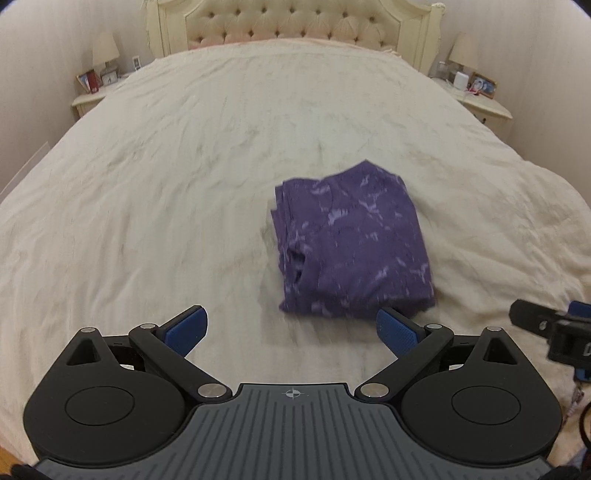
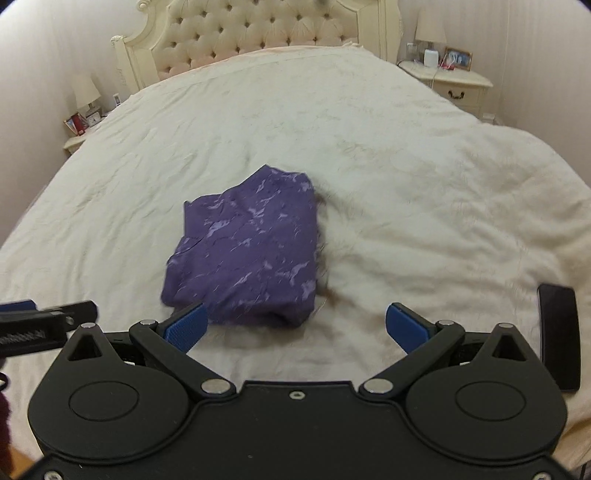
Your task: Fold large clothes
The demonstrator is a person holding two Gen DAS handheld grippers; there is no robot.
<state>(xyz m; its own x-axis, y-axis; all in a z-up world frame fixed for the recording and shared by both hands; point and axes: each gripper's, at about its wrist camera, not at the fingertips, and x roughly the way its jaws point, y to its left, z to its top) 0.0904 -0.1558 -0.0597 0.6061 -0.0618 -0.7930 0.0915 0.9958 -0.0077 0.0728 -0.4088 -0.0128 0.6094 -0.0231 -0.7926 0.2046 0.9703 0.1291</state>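
Observation:
A purple garment with pale marbling lies folded into a compact bundle on the cream bedspread. My left gripper stands open just short of the bundle's near edge, nothing between its blue pads. In the right wrist view the same garment sits ahead and left of centre, and my right gripper is open, its left pad close to the bundle's near corner. Each gripper shows at the edge of the other's view: the right one and the left one.
A tufted cream headboard stands at the far end. Nightstands with lamps and small items flank the bed. A dark flat phone-like object lies on the bedspread near the right edge.

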